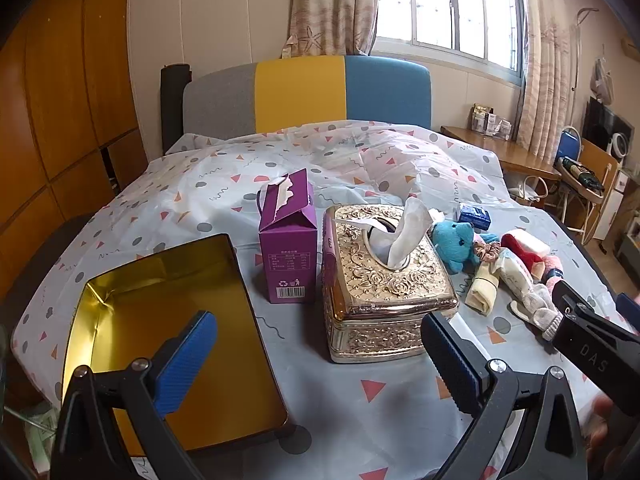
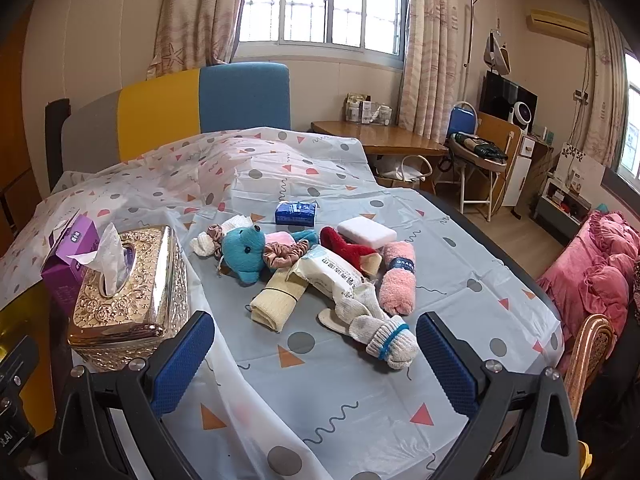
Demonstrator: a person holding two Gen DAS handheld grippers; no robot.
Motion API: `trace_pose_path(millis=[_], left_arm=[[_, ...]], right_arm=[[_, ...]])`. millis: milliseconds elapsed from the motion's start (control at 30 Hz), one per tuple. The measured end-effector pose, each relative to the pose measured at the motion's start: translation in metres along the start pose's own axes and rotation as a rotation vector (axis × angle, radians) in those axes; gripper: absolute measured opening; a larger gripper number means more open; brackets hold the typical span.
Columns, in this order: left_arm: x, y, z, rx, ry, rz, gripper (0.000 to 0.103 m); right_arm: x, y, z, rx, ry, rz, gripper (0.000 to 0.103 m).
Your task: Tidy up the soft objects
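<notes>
A pile of soft things lies on the patterned cloth: a teal plush toy, a yellow folded cloth, a white wipes pack, a pink rolled towel, a red sock, a white sponge and white knitted socks. The plush also shows in the left wrist view. My right gripper is open and empty, just in front of the white socks. My left gripper is open and empty, between the open gold tin and the gold tissue box.
A purple carton stands behind the tin, left of the tissue box. A blue tissue packet lies behind the pile. A wooden desk and chairs stand at the right; a pink quilt is at far right.
</notes>
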State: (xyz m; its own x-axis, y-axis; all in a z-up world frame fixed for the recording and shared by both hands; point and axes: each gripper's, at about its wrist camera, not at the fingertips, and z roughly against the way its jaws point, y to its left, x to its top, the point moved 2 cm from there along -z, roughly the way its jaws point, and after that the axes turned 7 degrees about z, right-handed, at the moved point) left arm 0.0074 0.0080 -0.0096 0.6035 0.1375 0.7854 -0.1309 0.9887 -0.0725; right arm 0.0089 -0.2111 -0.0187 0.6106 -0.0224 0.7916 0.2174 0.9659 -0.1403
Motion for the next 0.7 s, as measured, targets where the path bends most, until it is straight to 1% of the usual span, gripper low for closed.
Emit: trace_pose_path(millis=[400,700], left_arm=[[0.0,0.0061,0.0034,0.009,-0.001,0.003,0.103],[0.0006,0.0087,0.0055,0.017,-0.005,0.007,0.103]], right_arm=[[0.0022,0.0039,0.0036,0.019,-0.009,0.011,0.103],[0.0036,0.0031,0.0017,0.013,-0.012,0.021,0.103]])
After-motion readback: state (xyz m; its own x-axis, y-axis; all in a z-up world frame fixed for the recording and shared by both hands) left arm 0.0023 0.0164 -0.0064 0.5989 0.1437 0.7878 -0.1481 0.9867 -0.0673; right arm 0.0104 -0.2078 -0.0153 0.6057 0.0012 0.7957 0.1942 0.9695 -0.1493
